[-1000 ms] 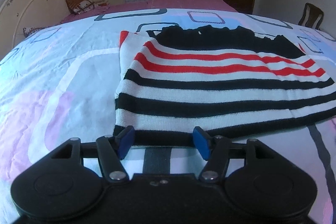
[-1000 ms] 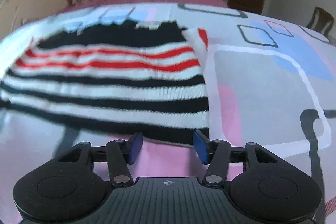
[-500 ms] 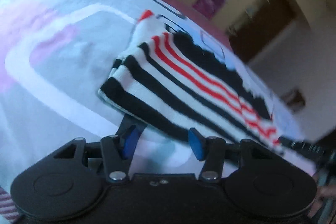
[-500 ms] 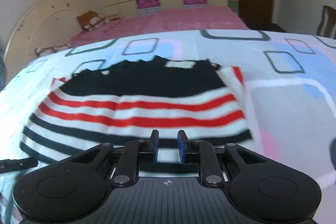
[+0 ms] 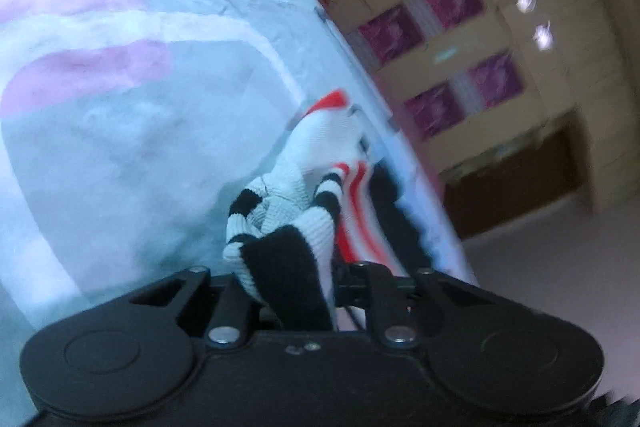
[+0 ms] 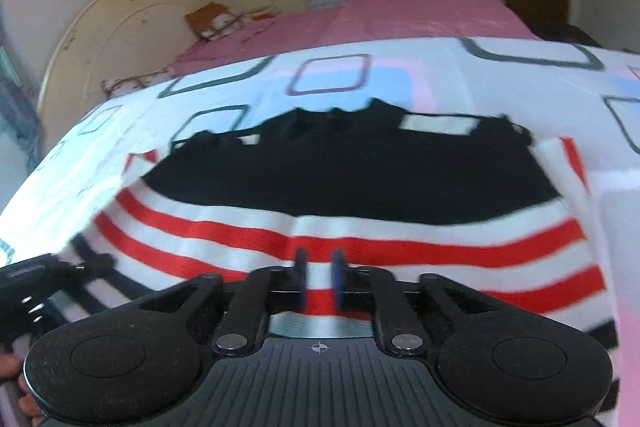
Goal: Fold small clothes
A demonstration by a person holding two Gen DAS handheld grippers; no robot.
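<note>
Both hand-held grippers, left [image 5: 294,291] and right [image 6: 319,285], pinch the sweater [image 6: 360,211], stripes crosswise.

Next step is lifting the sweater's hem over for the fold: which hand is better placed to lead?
Likely left. The left gripper has bunched sweater hem between its fingers. The right gripper has closed mid-garment; whether it pinches any knit is unclear.

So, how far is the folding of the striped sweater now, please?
Early. The striped sweater already lies spread on the patterned bedsheet, its sides seemingly tucked in. In hand: the left gripper has just closed on a bunched hem corner, and the right gripper has just closed on the near edge. Left: carrying that edge over to the black top part.
</note>
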